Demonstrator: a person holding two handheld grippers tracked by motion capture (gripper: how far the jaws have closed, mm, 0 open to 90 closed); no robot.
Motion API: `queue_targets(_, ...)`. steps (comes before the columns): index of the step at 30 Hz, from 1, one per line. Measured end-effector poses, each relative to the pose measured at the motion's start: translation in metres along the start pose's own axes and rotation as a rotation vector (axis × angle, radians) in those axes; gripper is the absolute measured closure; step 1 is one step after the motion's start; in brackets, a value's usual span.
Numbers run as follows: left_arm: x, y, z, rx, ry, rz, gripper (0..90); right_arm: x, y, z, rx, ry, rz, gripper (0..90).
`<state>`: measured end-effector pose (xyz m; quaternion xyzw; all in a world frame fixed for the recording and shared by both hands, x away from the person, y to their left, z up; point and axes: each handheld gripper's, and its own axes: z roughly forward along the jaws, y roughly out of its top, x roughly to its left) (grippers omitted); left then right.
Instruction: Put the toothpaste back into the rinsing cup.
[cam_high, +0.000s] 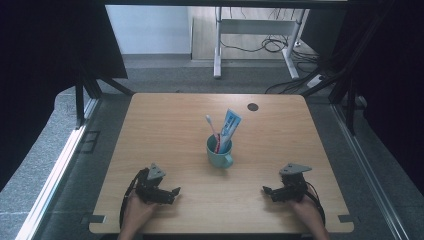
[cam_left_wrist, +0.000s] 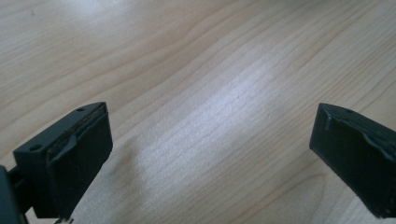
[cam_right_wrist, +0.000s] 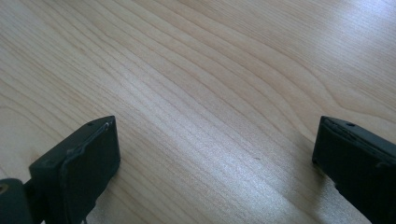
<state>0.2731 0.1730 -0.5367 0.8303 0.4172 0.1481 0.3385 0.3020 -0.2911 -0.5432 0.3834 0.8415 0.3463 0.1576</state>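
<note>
A teal mug (cam_high: 219, 153) stands upright in the middle of the wooden table (cam_high: 165, 125). Out of it stick a toothbrush (cam_high: 212, 127) with a white head and a blue-and-white toothpaste tube (cam_high: 230, 127). My left gripper (cam_high: 172, 192) rests near the front edge, left of the mug, and points right. My right gripper (cam_high: 266, 191) rests near the front edge on the right and points left. In the left gripper view the left gripper (cam_left_wrist: 210, 158) stands open over bare wood. In the right gripper view the right gripper (cam_right_wrist: 215, 168) is likewise open with nothing between its fingers.
A small dark round mark (cam_high: 253, 106) lies near the table's far edge. Beyond the table stand a white desk frame (cam_high: 257, 40) and loose cables (cam_high: 272, 46) on the floor. Dark curtains (cam_high: 50, 45) hang at both sides.
</note>
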Motion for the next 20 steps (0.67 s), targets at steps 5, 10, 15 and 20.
queue_targets(5,-0.0009,-0.0032,0.0043,0.025,0.009,0.011,0.0,-0.0001,0.0000,-0.0001,0.001,-0.001,-0.001,0.3)
queue_targets(10,-0.0009,-0.0057,0.0069,0.028,0.007,0.003,0.0,-0.0001,0.0000,-0.0001,0.001,0.000,0.000,0.4)
queue_targets(15,-0.0012,-0.0056,0.0070,0.031,0.015,0.000,0.0,-0.0001,0.0000,-0.0001,0.001,0.000,-0.001,0.4)
queue_targets(20,-0.0009,-0.0057,0.0071,0.031,0.016,-0.004,0.0,-0.0001,-0.0001,-0.0001,0.000,-0.001,0.000,0.4)
